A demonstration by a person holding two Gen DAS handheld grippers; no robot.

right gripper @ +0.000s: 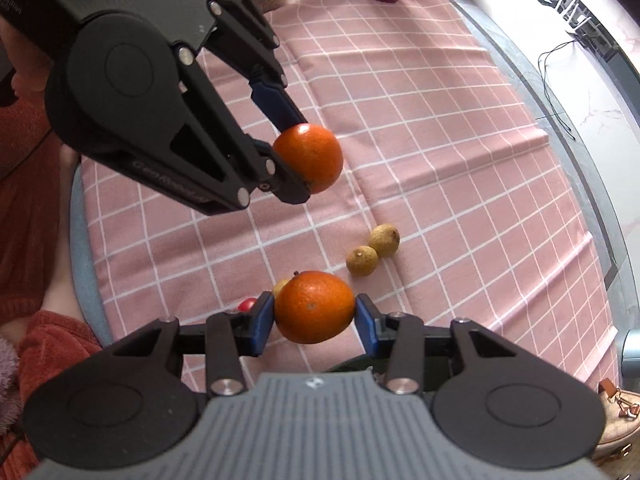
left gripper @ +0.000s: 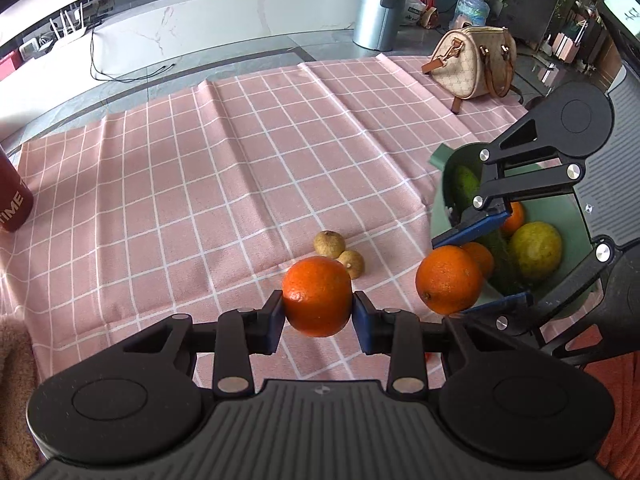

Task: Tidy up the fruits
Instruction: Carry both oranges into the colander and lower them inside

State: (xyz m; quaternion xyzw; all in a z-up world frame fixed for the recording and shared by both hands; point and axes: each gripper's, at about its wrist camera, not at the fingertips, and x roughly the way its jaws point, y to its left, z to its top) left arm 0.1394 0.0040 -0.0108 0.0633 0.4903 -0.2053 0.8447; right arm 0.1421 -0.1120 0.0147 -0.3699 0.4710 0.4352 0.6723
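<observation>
In the left wrist view my left gripper (left gripper: 318, 308) is shut on an orange (left gripper: 318, 298), held above the pink checked cloth (left gripper: 224, 160). To its right, my right gripper (left gripper: 452, 278) is shut on a second orange (left gripper: 448, 280) beside the green bowl (left gripper: 564, 216). The bowl holds a yellow-green fruit (left gripper: 536, 250), more oranges and a dark green fruit (left gripper: 466, 184). Two small brown fruits (left gripper: 330, 244) lie on the cloth beyond my left orange. The right wrist view shows the right gripper (right gripper: 315, 312) pinching its orange (right gripper: 314, 306) and the left gripper (right gripper: 304, 158) holding the other orange (right gripper: 310, 158).
A patterned handbag (left gripper: 472, 62) stands at the far right of the cloth and a red bottle (left gripper: 12, 200) at the left edge. A small red fruit (right gripper: 248, 304) and a yellow one (right gripper: 280, 286) peek out behind the right orange. A grey bin (left gripper: 378, 14) stands on the floor beyond.
</observation>
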